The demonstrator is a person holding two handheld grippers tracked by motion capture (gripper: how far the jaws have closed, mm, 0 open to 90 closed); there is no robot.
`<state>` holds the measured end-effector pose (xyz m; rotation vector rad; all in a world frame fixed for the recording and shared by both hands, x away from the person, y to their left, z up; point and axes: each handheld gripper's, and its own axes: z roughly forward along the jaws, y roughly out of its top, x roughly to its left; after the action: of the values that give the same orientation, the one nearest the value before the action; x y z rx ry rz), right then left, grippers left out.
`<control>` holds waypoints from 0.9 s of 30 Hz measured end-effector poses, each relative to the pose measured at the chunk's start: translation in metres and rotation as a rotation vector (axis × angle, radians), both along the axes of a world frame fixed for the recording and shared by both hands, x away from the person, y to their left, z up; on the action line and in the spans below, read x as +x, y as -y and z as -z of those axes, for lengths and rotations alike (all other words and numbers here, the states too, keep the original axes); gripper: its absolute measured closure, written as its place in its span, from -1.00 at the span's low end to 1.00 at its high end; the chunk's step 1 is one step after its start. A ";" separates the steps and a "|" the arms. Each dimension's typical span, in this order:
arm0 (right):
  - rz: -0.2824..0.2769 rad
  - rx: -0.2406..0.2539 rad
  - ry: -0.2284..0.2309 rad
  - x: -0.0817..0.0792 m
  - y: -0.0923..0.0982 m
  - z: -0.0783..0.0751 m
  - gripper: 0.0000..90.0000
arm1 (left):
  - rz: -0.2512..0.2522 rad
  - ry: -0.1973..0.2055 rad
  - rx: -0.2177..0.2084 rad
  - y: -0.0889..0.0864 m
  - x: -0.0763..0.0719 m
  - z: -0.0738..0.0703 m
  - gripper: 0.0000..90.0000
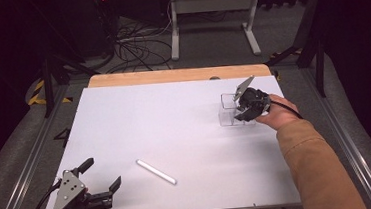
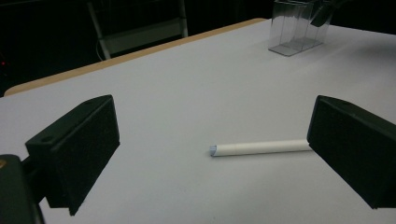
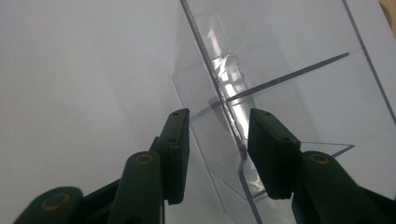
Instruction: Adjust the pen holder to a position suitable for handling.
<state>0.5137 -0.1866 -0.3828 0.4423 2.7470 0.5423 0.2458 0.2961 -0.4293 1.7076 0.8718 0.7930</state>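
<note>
A white pen-like stick point(image 1: 156, 171) lies on the white tabletop point(image 1: 174, 115) near the front, just right of my left gripper point(image 1: 101, 174). That gripper rests at the front left corner, open wide. In the left gripper view the stick point(image 2: 259, 148) lies ahead between the jaws, its far end hidden behind the right jaw. At the back right stands a clear plastic divided container point(image 1: 229, 110). My right gripper point(image 1: 242, 112) points down into it. In the right gripper view one thin wall of the container point(image 3: 261, 60) runs up between the jaws of the right gripper point(image 3: 218, 116), with a gap on the left side.
A wooden strip point(image 1: 171, 76) borders the table's far edge. Beyond it on the floor are a white frame point(image 1: 211, 17) and loose cables point(image 1: 134, 48). An orange-brown sleeve point(image 1: 314, 169) reaches in from the lower right.
</note>
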 end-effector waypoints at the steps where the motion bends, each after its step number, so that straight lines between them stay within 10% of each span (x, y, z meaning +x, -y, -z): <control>1: 0.000 0.000 0.000 0.000 0.000 0.000 0.32 | 0.000 0.000 0.000 0.000 0.000 0.000 -0.93; 27: -0.067 -0.003 0.036 -0.011 0.000 -0.008 0.82 | 0.001 -0.002 0.002 0.001 0.000 0.000 -0.93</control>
<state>0.5030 -0.1863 -0.3747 0.3378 2.7362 0.5573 0.2462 0.2955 -0.4297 1.7105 0.8719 0.7916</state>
